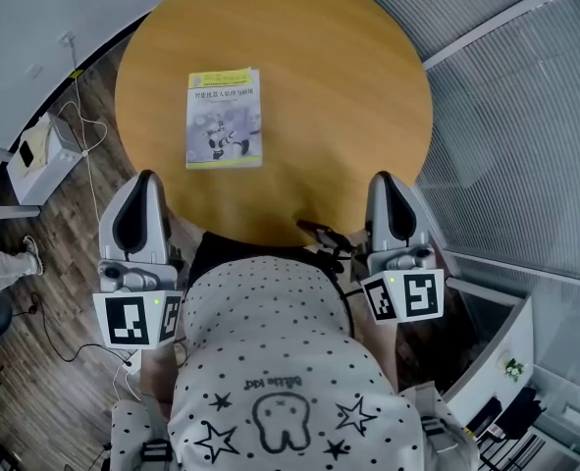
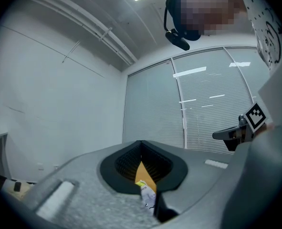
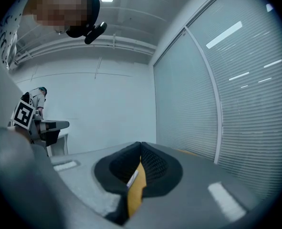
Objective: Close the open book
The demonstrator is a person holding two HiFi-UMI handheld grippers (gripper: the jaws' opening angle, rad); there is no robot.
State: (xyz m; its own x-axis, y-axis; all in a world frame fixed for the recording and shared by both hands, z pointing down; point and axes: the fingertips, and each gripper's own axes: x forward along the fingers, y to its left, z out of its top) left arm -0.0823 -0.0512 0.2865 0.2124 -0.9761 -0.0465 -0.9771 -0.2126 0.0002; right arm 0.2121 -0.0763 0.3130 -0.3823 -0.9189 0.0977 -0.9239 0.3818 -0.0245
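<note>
book (image 1: 224,118) closed, toward worktop (image 1: 348,86) left edge | my left gripper (image 1: 146,177) and right gripper (image 1: 384,179) level at near edge | both jaws clenched, empty

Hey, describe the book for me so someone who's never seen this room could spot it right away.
Start from the round wooden table in the head view. On its left half lies the book, closed, cover up. It is a pale rectangle with a green strip along the top and a picture in the middle, against bare wood.
</note>
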